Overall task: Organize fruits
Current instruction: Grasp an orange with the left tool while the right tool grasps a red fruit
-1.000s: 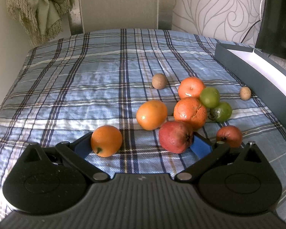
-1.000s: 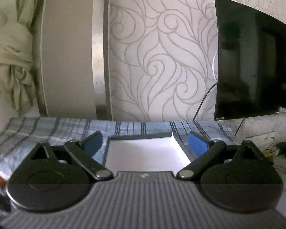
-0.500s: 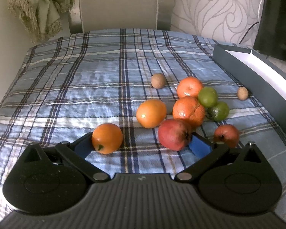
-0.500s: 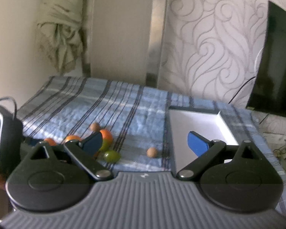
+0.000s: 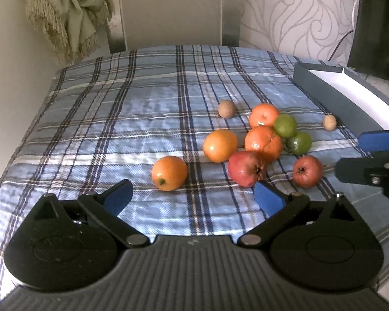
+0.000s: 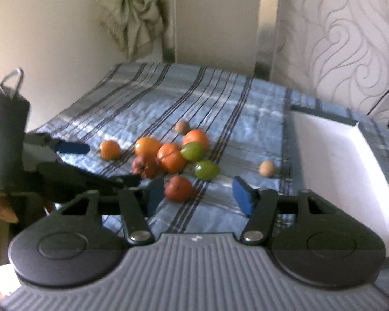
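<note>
The left gripper (image 5: pixel 193 195) stands wide with nothing between its pads, hovering near the closest orange (image 5: pixel 169 172) and the large red fruit (image 5: pixel 247 168) on the plaid cloth (image 5: pixel 116 119). The right gripper (image 6: pixel 198 193) has just been closing to a narrower gap – its pads press on nothing, and the small red fruit (image 6: pixel 178 188) sits just beyond its left pad. The other fruits – three oranges, two green ones, two small brown ones – cluster mid-cloth. At the right edge lies the white-lined tray (image 6: pixel 350 171), with no fruit seen inside.
</note>
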Demonstrator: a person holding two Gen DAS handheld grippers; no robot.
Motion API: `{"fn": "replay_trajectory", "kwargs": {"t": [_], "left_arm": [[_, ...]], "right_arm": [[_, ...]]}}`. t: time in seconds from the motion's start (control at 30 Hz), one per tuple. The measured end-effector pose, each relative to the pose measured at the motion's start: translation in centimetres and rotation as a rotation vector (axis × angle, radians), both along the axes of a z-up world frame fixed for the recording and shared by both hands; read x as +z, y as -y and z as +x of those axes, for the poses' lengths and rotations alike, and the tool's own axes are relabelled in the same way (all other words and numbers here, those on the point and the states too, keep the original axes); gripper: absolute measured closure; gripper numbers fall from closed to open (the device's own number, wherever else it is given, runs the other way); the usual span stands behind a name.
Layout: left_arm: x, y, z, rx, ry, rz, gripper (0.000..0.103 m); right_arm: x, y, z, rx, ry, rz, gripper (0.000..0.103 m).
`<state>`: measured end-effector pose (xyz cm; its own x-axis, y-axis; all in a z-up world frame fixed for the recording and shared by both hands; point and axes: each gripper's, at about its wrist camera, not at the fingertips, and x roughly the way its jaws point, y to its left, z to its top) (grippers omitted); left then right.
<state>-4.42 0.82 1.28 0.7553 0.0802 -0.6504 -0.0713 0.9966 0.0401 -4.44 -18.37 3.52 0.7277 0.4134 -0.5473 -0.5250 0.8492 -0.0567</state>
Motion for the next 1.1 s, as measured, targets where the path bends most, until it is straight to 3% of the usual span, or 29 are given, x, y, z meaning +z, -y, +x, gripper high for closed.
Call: {"fn": "replay_trajectory", "kwargs": {"t": [0.3,0.5,0.7,1.03,1.1], "left_arm": [[0.2,-1.7,-0.1,0.006,-0.008,-0.006,0.015],[0.1,-2.7,1.0,-0.019,-0.004,-0.026,0.025],[-0.3,-2.9,2.3,-0.061,-0.010,-0.040,0.036],[-0.4,-3.8,1.8,-0.074,-0.003,-0.104,0.040],[-0.4,-3.9,1.7,-0.066,0.000,-0.102,0.046]], "right_arm": [[-1.6,-1.8,2.2,-0.002,-0.060,-0.036,0.049],[-2.5,-3.2,3.2,0.052,-0.127,-0.065,0.070],[-1.8,-2.4,3.2,0.030,-0.152,-0.042,0.071],[3.1,-0.1,-0.8,0.047,-0.054,0.005,0.071],[3.5,0.2,-1.4,0.041,-0.033,-0.009,0.071]]}}
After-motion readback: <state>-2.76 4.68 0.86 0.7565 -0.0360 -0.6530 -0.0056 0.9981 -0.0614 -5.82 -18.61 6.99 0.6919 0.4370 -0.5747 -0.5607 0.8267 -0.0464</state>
